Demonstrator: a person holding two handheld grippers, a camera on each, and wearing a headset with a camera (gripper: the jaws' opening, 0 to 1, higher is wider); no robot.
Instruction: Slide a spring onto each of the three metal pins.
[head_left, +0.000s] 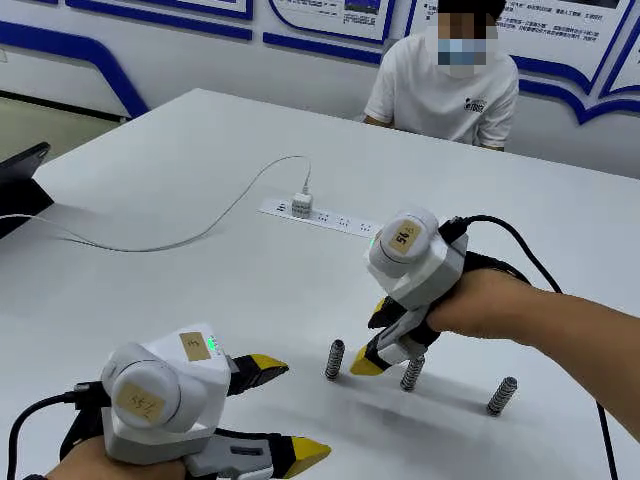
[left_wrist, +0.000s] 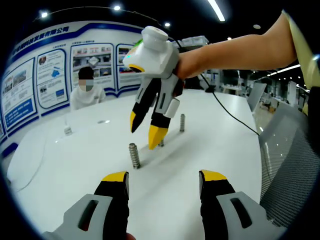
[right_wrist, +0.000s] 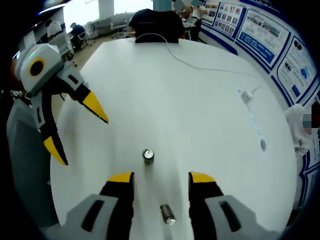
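Three coiled springs stand upright in a row on the white table: the left spring, the middle spring and the right spring. My right gripper hangs open over the gap between the left and middle springs, tips pointing down and nothing held. In the right gripper view the middle spring lies between the jaws, and the left spring, with a metal pin top showing, stands ahead. My left gripper is open and empty at the front left, facing the left spring.
A white power strip with a plugged charger and a long cable lies mid-table. A person in a white shirt sits at the far side. A dark device rests at the left edge.
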